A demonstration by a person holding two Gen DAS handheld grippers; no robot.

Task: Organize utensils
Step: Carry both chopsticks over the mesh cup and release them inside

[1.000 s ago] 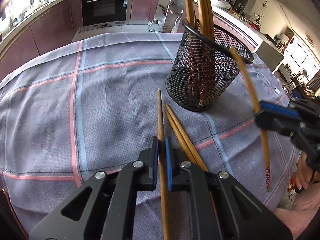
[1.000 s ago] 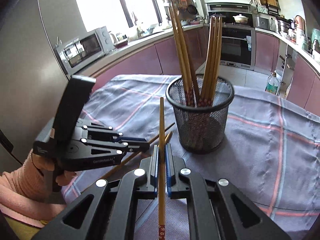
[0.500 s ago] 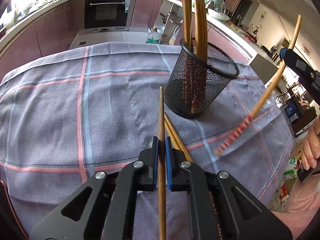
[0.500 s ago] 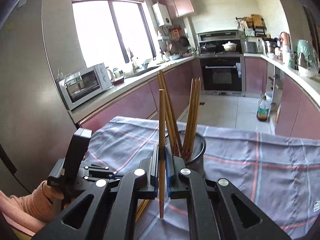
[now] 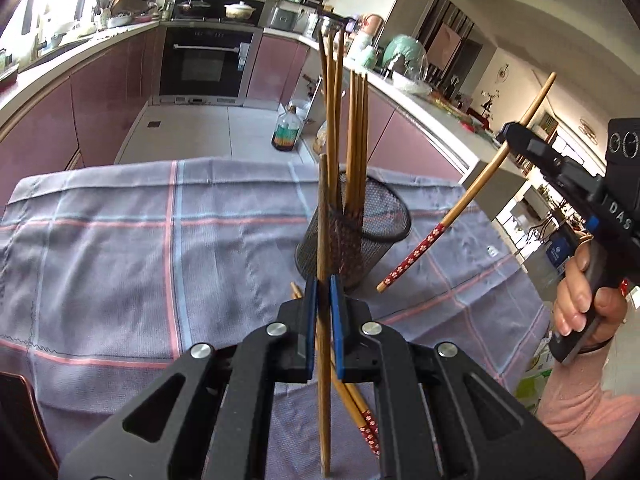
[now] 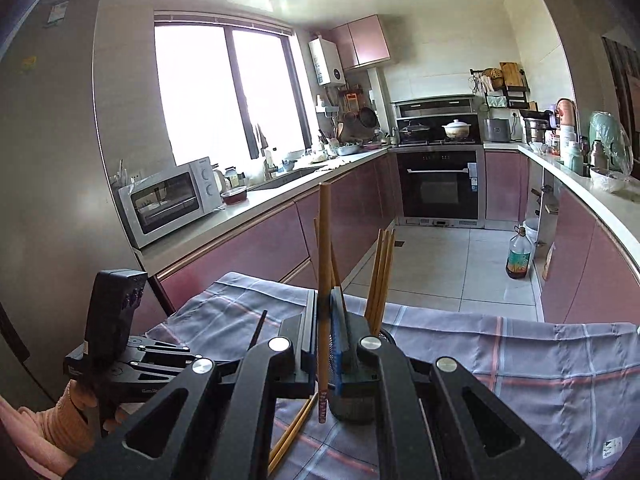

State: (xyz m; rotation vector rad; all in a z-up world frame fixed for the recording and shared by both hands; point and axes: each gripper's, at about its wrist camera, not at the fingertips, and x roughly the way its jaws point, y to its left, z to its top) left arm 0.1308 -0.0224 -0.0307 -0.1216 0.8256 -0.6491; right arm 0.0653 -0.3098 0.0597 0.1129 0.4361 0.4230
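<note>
Daylight floods through a wide window [image 6: 224, 92] over a pale worktop [image 6: 256, 204] holding a microwave [image 6: 170, 200]. Pink cabinets [image 6: 256, 252] flank a black oven [image 6: 440, 184]; the floor [image 6: 452, 264] is pale tile.

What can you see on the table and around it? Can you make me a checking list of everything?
Surface: table under a grey checked cloth with pink and blue stripes.
Job's things: black mesh holder standing upright with several chopsticks in it; two loose chopsticks lying on the cloth near the left tongs.
Clutter: nothing seen on the cloth.
Grippers: left tongs shut on one chopstick; right tongs shut on a red-patterned chopstick, held tilted in the air beside the holder.
Cables: nothing seen.
Surroundings: kitchen with pink cabinets, oven, microwave, window, bottle on the floor.
</note>
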